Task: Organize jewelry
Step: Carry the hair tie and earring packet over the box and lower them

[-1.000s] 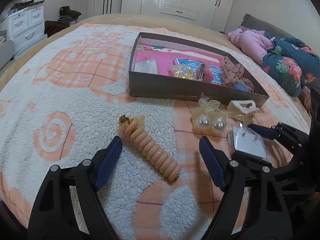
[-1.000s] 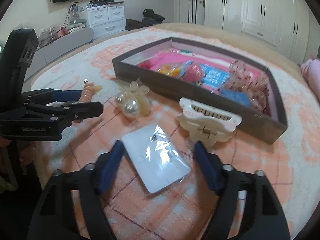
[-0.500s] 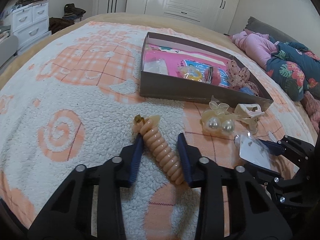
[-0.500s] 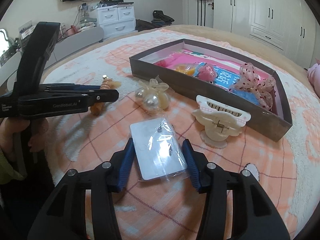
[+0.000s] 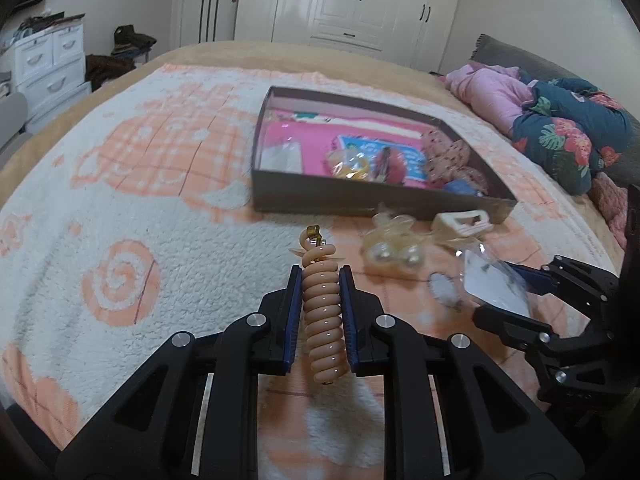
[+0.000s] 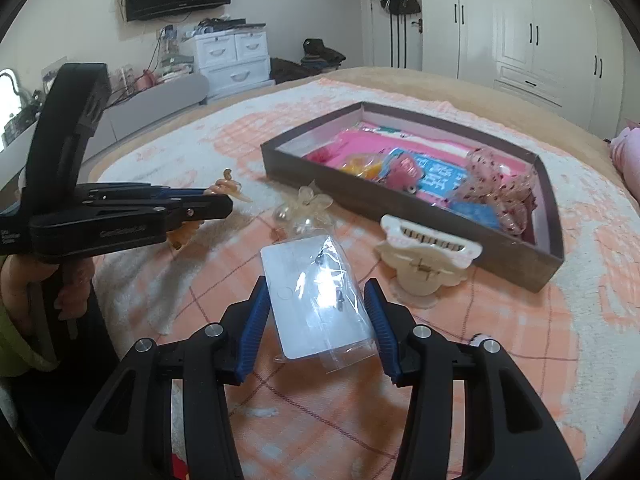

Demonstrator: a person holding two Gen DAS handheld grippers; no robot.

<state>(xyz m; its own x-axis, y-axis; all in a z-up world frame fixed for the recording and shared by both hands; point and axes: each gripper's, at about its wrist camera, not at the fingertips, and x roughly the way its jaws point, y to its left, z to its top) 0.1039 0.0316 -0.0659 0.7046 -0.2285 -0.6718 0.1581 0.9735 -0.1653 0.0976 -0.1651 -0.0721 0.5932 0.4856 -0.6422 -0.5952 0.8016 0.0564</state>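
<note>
My left gripper (image 5: pixel 320 276) is shut on a peach spiral hair tie (image 5: pixel 322 320) and holds it above the blanket; it also shows in the right wrist view (image 6: pixel 228 188). My right gripper (image 6: pixel 316 292) is shut on a white earring card in a clear bag (image 6: pixel 316 292), lifted off the bed; the card also shows in the left wrist view (image 5: pixel 492 284). A dark shallow box (image 5: pixel 360 196) with a pink lining holds several accessories. A pearl bow clip (image 5: pixel 392 244) and a cream claw clip (image 6: pixel 428 252) lie in front of the box.
The bed carries a white and orange fleece blanket (image 5: pixel 140 208). Folded pink and floral clothes (image 5: pixel 552 128) lie at the right. A white drawer unit (image 6: pixel 232 60) and white wardrobes (image 6: pixel 520 20) stand beyond the bed.
Both grippers closed: the left on the spiral hair tie, the right on the earring card. Both items have been lifted off the blanket.
</note>
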